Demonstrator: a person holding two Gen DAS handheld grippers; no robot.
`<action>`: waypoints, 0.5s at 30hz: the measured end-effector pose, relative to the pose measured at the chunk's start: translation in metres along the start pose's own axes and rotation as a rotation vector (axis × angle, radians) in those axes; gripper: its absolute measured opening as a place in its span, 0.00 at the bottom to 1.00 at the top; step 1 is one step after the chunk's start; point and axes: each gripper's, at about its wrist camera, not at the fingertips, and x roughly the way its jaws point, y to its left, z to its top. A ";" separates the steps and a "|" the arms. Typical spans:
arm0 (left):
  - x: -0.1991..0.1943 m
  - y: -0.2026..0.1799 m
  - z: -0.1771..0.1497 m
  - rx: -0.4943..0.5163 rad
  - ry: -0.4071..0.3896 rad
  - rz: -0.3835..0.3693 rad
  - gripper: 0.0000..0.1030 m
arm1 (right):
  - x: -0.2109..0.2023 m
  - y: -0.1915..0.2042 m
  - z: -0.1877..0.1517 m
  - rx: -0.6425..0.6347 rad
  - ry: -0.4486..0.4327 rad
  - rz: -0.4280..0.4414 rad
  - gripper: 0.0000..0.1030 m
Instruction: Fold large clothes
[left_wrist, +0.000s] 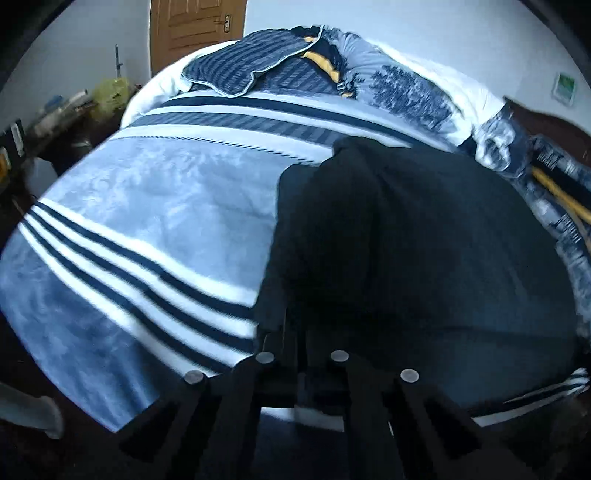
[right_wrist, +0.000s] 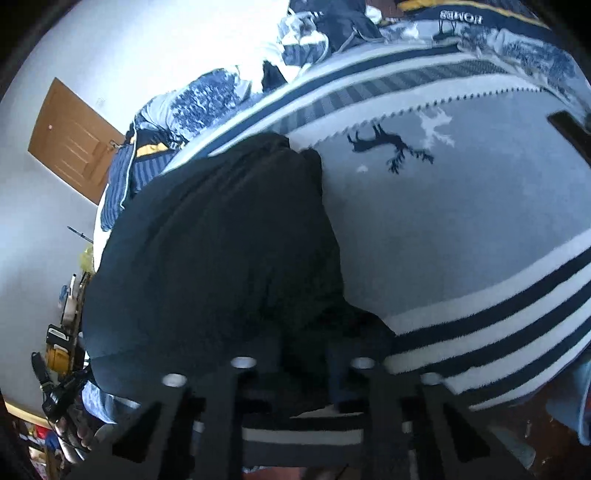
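Left wrist view showed the left claw (left_wrist: 301, 332) pinched shut on the near hem of the dark garment (left_wrist: 424, 240), which lay spread on the bed (left_wrist: 166, 206). The right claw (right_wrist: 303, 354) gripped that hem likewise. Judged step: corners taken; next, lift both evenly and carry them toward the far edge.

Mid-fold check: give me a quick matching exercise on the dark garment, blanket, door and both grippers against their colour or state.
Things:
1. garment
2. blanket
3. door
4. left gripper and right gripper

States:
A. brown wood, closed
B. pale blue with navy and white stripes
C. shut on the near hem
D. dark, spread on the bed

Pairs: 1-D, 2-B, 3-A, 4-C
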 end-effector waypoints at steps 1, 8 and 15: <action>0.004 -0.001 -0.002 0.010 0.025 0.019 0.02 | -0.001 0.001 -0.001 -0.011 -0.003 -0.039 0.08; 0.012 0.003 -0.001 0.006 0.074 0.062 0.03 | 0.012 0.007 -0.004 -0.056 0.031 -0.134 0.07; -0.003 0.018 -0.003 -0.070 0.048 -0.009 0.50 | -0.010 -0.014 -0.007 0.065 -0.027 -0.011 0.14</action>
